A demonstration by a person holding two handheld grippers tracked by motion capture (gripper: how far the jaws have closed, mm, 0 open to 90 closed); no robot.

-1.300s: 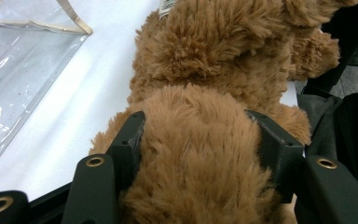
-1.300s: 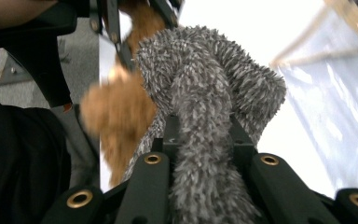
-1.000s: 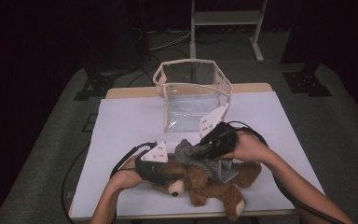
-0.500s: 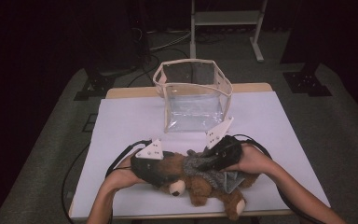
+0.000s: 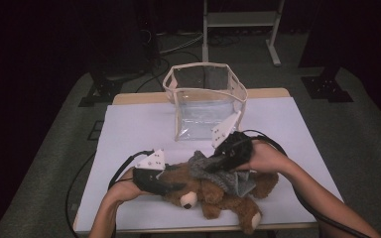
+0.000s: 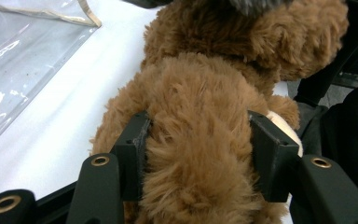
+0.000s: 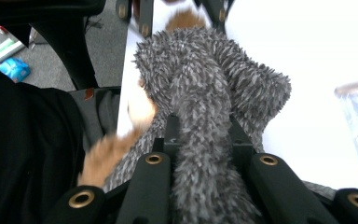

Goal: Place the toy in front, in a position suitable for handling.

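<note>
The brown plush teddy bear (image 5: 213,191) lies on the white table (image 5: 129,129), in front of the clear plastic bag with cream edging (image 5: 206,101), on the person's side of it and apart from it. Its long axis runs across the table, nearly parallel to the front wall of the bag: the head with the cream muzzle is at the left, and the legs with one cream foot sole point to the right and toward the near edge.

A grey fuzzy knitted garment (image 5: 218,173) sits around the middle of the bear, bunched up on the side that faces the bag.

The left tool (image 5: 171,186) comes in from the left, along the bear's long axis. Its jaws have just been closing, and in the left gripper view the black pads press into the brown fur (image 6: 198,154) from both sides, so it grips a thick part of the bear at the head end.

The right tool (image 5: 211,167) comes from the right, between the bear and the bag. Its jaws stand narrow and pinch a fold of the grey garment (image 7: 205,140), which runs straight out between them.

I judge that the coming move depends on this opposition: the left tool anchors the bear while the right one, nearer to the garment, pulls it along the body.

The fur looks soft and deep, so a grip may slip.
</note>
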